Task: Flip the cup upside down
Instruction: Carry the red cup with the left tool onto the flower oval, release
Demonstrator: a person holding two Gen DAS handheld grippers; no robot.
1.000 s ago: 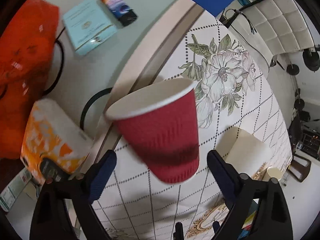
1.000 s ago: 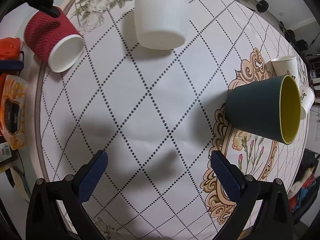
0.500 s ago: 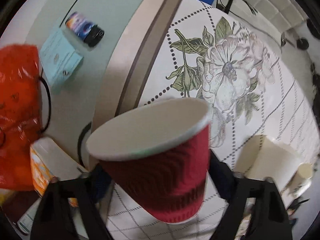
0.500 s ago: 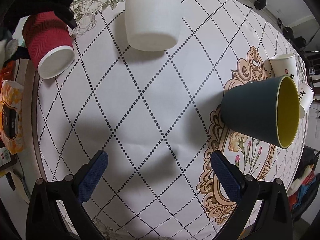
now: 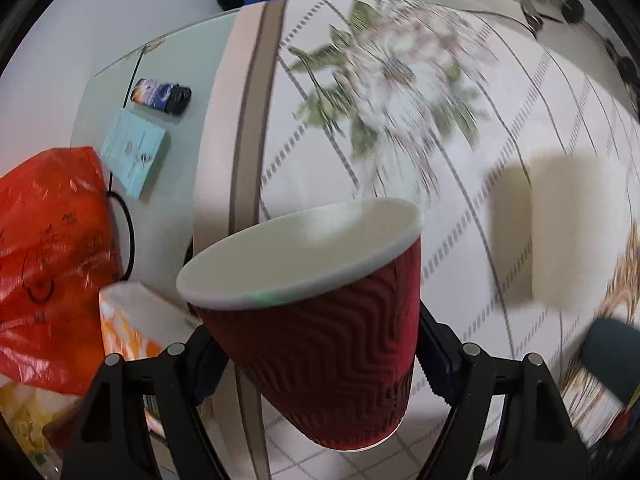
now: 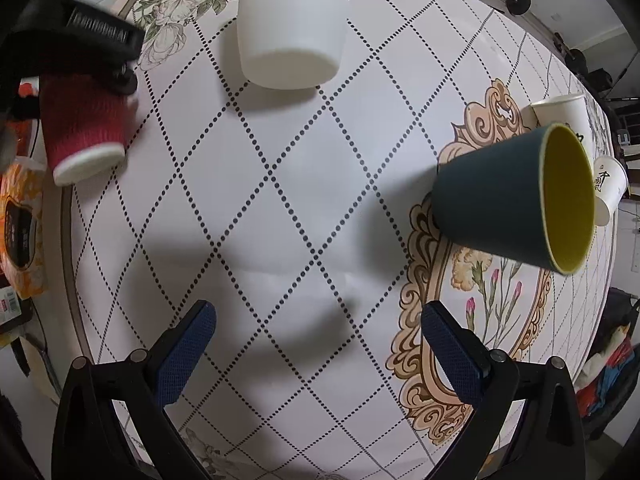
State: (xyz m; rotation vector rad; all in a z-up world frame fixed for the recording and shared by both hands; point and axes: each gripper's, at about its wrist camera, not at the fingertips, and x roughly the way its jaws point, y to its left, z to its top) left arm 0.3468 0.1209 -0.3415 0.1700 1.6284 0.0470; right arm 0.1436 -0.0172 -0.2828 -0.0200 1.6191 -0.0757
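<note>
Left tongs pinching red ribbed paper cup by its sides, cup lifted above the counter's left edge, tilted, white rim facing away. Right tongs spread wide, holding nothing, hovering over mid counter. White cup far center, dark cup with yellow inside at right.

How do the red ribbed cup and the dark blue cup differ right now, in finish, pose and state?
The red ribbed cup has a zigzag-textured wall and white rim; the dark blue cup is smooth with a yellow inside. The red cup is clamped in the left gripper, rim pointing down; the blue cup stands free on the tablecloth, mouth open, ungripped. The red one is by the table's edge, the blue one on the gold ornament. Both taper.
</note>
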